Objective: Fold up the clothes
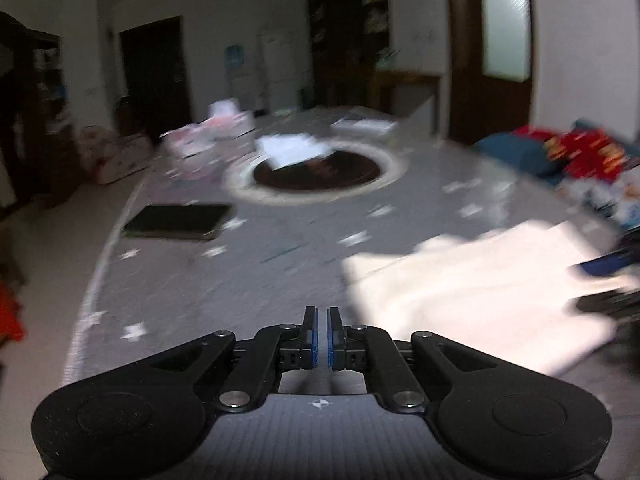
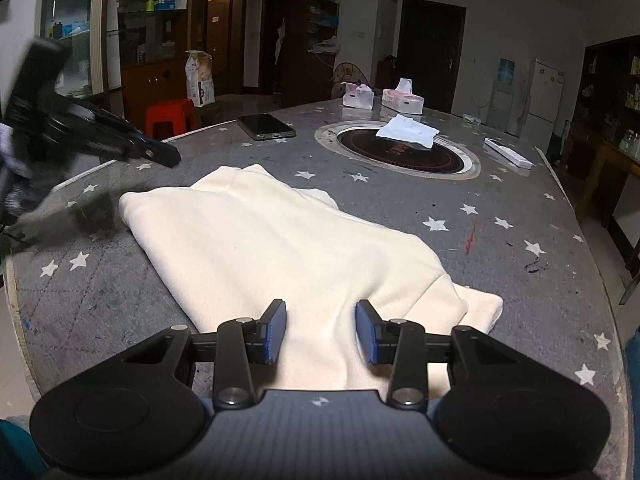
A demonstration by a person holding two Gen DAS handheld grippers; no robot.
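the cream garment (image 2: 280, 240) is seen stretching ahead-left from the parted right tongs (image 2: 321, 330); the left tongs (image 1: 321, 338), nearly closed and empty, are farther.

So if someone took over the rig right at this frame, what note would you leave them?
Left tool: shut, holding nothing, off the cloth to its left.
Right tool: open, hovering over the near end of the cream garment, not gripping.
Garment lies on the grey star-patterned table, already folded over into a long layered bundle, with a layer poking out at the near right.
Left: probably one more fold across, then tidy the edges.
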